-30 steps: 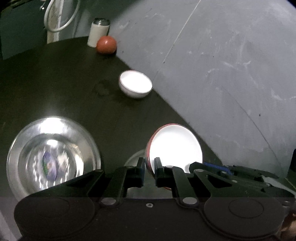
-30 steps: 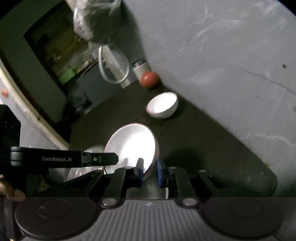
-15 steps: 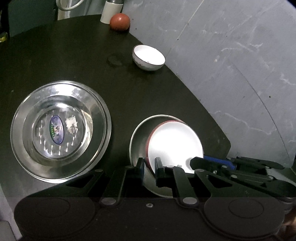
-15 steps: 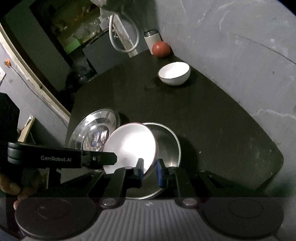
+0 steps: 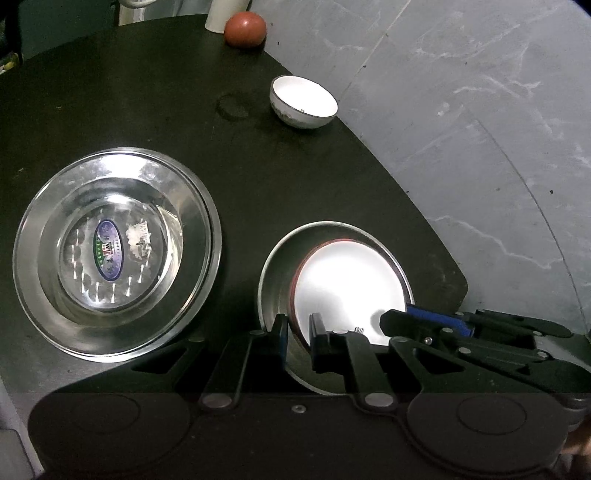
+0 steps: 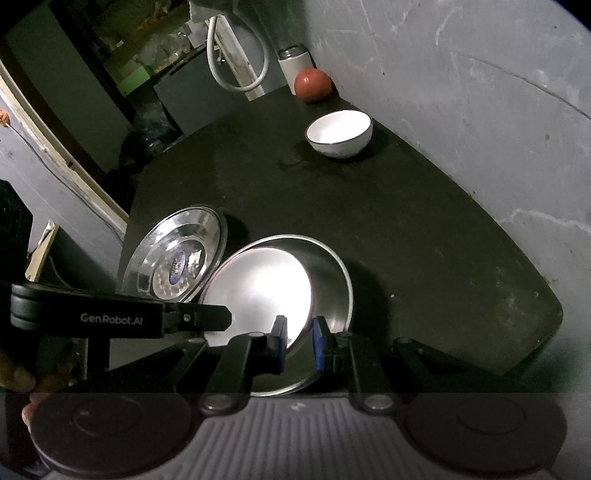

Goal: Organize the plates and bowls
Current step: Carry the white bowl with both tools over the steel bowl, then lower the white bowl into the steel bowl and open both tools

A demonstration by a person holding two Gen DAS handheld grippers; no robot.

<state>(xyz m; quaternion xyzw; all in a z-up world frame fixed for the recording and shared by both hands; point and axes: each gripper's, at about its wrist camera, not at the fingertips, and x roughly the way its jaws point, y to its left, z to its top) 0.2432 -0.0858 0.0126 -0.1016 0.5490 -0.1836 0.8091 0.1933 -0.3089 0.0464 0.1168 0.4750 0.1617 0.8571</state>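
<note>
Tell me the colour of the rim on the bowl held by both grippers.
Red rim on a white bowl, clearest in the left wrist view.

Dim; overhead glare; fisheye edges, maybe blurred.

The near rim of the red-edged white bowl [image 5: 351,291] and the steel dish [image 5: 273,273] beneath it disappear behind the left gripper [image 5: 297,332]. A white canister [image 5: 225,14] is cropped by the top edge in the left wrist view. The oval label's [image 5: 109,250] lettering in the large steel bowl [image 5: 114,254] is too small to read.
</note>
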